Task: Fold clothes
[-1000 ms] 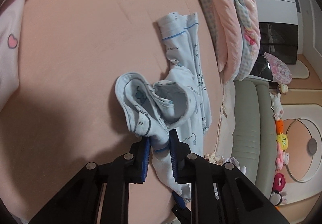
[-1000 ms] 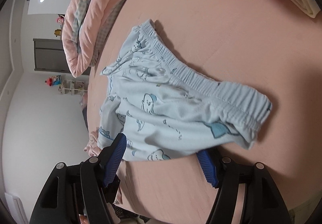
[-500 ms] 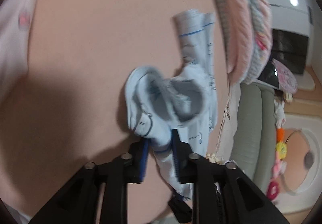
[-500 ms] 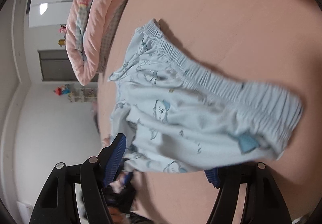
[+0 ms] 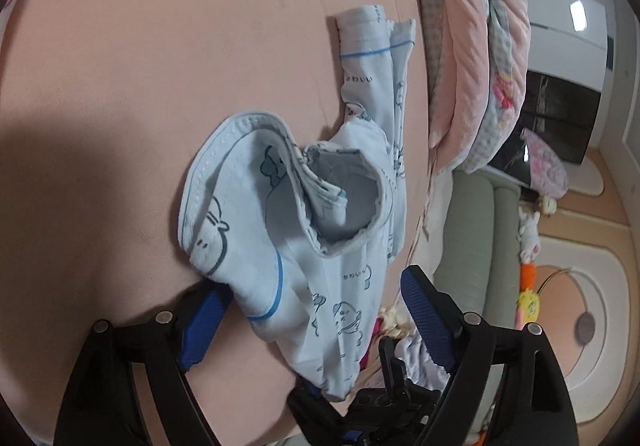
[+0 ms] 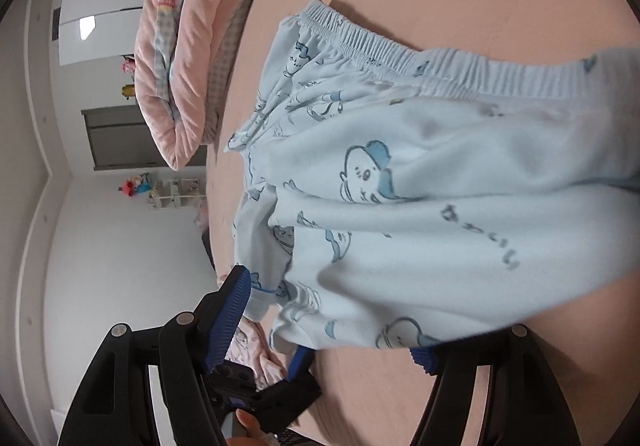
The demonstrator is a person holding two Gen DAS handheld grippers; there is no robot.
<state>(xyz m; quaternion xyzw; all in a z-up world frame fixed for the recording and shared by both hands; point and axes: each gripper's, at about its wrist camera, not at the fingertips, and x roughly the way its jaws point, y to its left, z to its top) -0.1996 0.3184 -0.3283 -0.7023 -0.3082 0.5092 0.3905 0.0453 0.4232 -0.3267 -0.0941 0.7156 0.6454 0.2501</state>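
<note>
A light blue garment (image 5: 248, 213) with cartoon prints lies crumpled on the pink bed sheet (image 5: 160, 45). Its blue-striped cuffs (image 5: 372, 33) point to the far side. My left gripper (image 5: 312, 286) has its jaws opening wide. The garment's near edge lies loose between them and no pad presses on it. In the right wrist view the same garment (image 6: 420, 205) fills the frame, its elastic waistband (image 6: 380, 45) at the far side. My right gripper (image 6: 332, 318) stands open around the near hem, and cloth drapes over its right finger.
A rolled pink quilt (image 5: 468, 45) lies along the bed's far side and also shows in the right wrist view (image 6: 188, 57). The bed's edge drops to a green padded bench (image 5: 468, 230) and a floor with toys (image 5: 528, 298). A fingertip (image 6: 248, 426) shows below.
The left jaws have spread from shut on the blue-striped edge to wide apart, letting the cloth go. The right gripper has moved in closer, so the garment now looks larger.
</note>
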